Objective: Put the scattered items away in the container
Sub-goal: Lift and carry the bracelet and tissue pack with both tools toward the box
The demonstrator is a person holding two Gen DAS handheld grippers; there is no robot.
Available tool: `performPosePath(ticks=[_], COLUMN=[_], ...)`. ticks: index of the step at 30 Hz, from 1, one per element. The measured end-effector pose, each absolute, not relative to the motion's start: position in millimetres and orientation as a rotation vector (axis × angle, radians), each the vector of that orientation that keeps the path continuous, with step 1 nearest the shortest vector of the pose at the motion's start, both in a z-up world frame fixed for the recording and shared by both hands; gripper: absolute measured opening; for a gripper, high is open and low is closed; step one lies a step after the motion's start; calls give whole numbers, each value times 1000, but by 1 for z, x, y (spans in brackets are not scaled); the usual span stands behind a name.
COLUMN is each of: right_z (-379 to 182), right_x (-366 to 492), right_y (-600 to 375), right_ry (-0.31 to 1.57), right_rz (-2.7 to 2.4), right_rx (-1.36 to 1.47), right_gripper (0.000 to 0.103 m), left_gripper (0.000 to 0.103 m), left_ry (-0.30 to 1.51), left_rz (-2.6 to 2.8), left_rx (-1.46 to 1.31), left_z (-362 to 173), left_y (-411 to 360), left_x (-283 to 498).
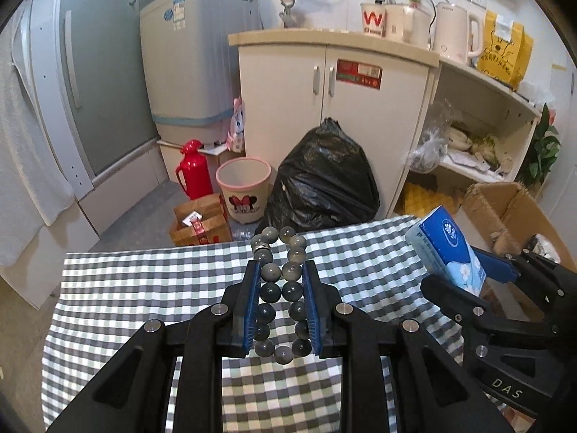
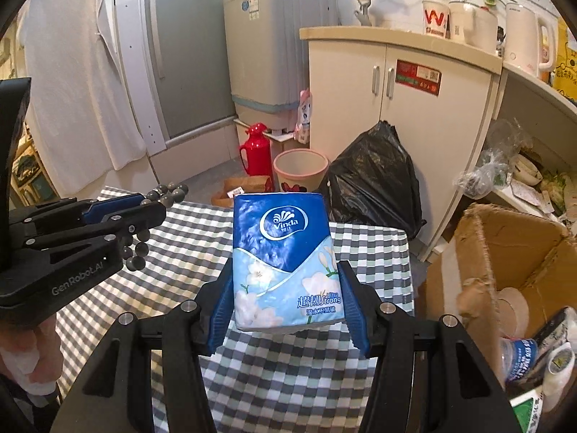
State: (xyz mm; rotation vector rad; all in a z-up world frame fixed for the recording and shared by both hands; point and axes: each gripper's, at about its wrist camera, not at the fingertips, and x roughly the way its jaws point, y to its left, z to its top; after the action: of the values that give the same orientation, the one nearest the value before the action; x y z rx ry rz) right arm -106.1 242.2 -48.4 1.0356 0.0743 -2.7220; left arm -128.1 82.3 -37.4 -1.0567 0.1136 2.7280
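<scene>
The left gripper (image 1: 281, 281) is held level above the checked bench (image 1: 144, 288), its jaws clamped on a grey bead bracelet (image 1: 281, 288); the right gripper (image 2: 288, 288) rides beside it, jaws gripping an upright tissue pack (image 2: 285, 259). Further right stands the open cardboard box (image 2: 505, 252), holding a few items.

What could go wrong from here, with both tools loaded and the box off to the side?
1. The bead bracelet is squeezed between the left tool's pads with loops hanging free at both ends; round beads could slip out on the way.
2. The tissue pack is soft and gripped only near its lower part by the right tool, so it may tilt or slide.
3. The cardboard box has a ragged near flap that either load could catch on.
</scene>
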Motion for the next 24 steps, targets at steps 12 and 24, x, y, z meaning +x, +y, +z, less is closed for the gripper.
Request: performPosePath(ticks=[12, 24], right_z=[-3, 36], right_x=[-58, -11], right_y=[245, 242], right_ry=[80, 103], right_rz=[-2778, -2817], right_rx=[907, 785], right_gripper=[53, 53], left_gripper=[22, 22], left_ry=[108, 93], left_rz=[2795, 2845], left_rx=[-925, -777], left_z=[8, 48], left_y=[78, 74], left_x=[-76, -20])
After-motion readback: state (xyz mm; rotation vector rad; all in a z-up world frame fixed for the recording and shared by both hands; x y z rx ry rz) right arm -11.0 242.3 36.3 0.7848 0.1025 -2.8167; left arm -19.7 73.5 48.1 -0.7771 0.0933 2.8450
